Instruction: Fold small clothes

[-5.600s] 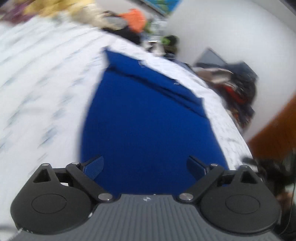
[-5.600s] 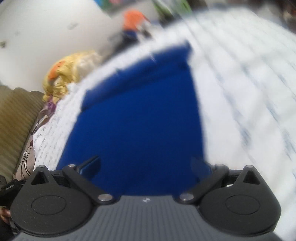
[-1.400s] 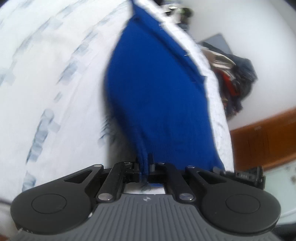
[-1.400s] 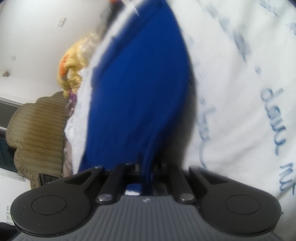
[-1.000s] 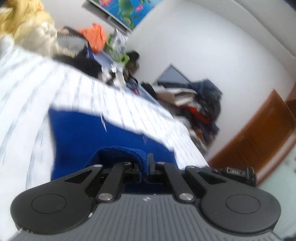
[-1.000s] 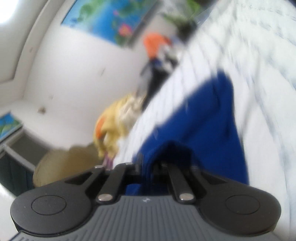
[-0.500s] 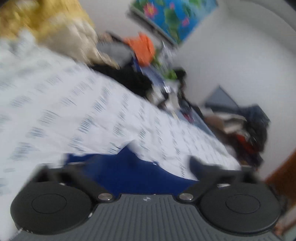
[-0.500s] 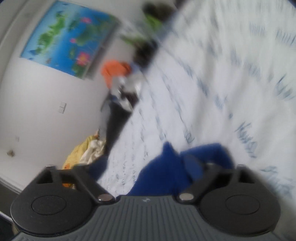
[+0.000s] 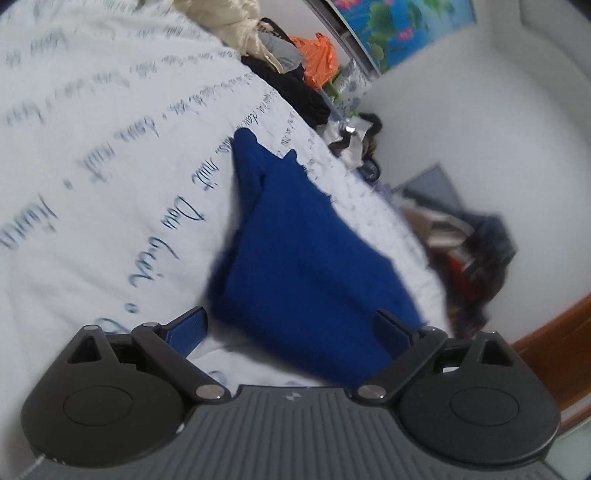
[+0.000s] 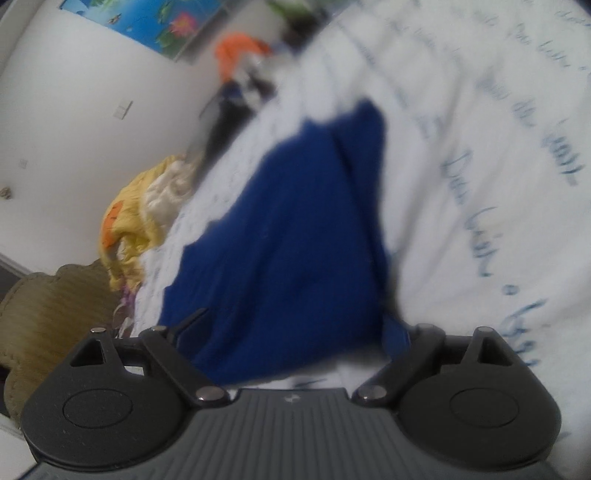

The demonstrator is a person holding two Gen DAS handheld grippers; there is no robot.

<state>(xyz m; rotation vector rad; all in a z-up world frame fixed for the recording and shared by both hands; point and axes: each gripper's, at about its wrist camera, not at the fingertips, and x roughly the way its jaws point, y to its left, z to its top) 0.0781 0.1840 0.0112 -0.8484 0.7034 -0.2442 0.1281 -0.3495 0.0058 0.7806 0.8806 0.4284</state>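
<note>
Your left claw (image 9: 291, 328) is spread wide, its jaws easing inward a little, pinching nothing; the folded royal-blue knitted garment (image 9: 306, 266) lies between and beyond its blue pads (image 9: 188, 326), running toward 12 o'clock. Your right claw (image 10: 291, 328) is likewise spread and narrowing slightly, empty, with the same blue garment (image 10: 295, 251) ahead of it, reaching toward 1 o'clock. The garment rests on the white bed sheet printed with blue handwriting (image 9: 110, 166). Farther out at 12 o'clock sits an orange plastic bag (image 9: 317, 55) among heaped dark clothes (image 9: 299, 92), under a blue flower poster (image 9: 399, 26).
</note>
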